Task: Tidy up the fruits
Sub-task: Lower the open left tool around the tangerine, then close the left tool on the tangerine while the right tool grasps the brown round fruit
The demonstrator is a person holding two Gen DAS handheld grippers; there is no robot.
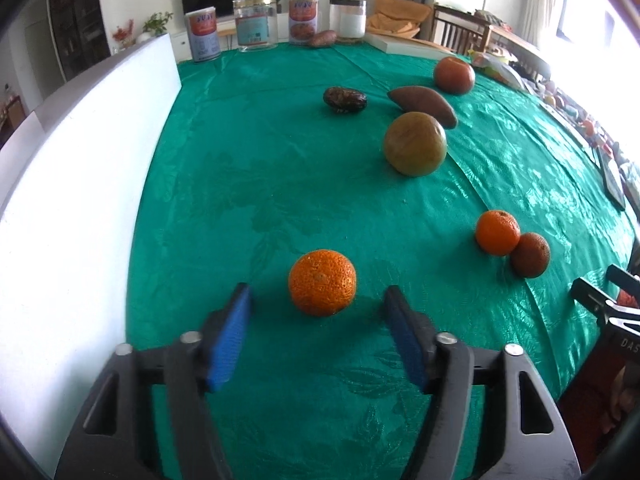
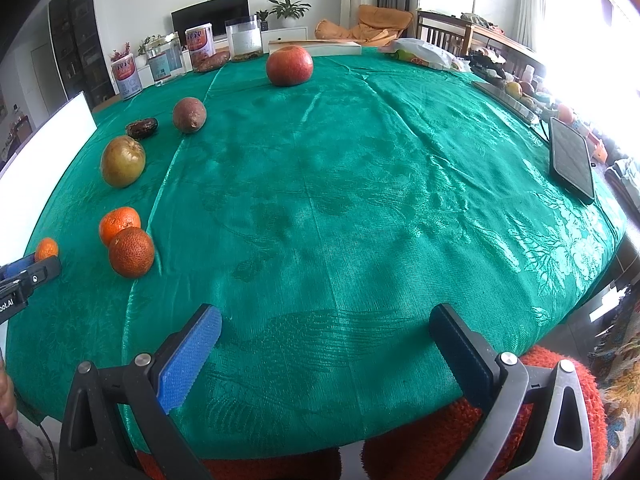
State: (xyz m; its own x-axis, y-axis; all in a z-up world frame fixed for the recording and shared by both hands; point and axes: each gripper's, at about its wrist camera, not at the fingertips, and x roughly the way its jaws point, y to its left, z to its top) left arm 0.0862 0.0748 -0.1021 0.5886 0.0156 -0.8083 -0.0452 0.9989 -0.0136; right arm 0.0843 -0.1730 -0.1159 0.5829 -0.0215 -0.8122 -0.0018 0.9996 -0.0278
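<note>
Left claw point(image 1: 318, 300) gapes, empty, just short of the round pebbly orange tangerine point(image 1: 322, 282). Right claw point(image 2: 326, 328) gapes empty. Straddle the tangerine squarely, then squeeze gently.

Right wrist view: I see fruit spread along the left of the green tablecloth point(image 2: 360, 184).

My right gripper point(image 2: 325, 344) stands open over bare cloth, nothing between its blue pads. Two oranges point(image 2: 127, 242) touch; a green-brown apple point(image 2: 122, 161), a dark date point(image 2: 141, 128) and a red apple point(image 2: 289, 65) lie farther off. A tablet point(image 2: 571, 160) rests at right.
</note>
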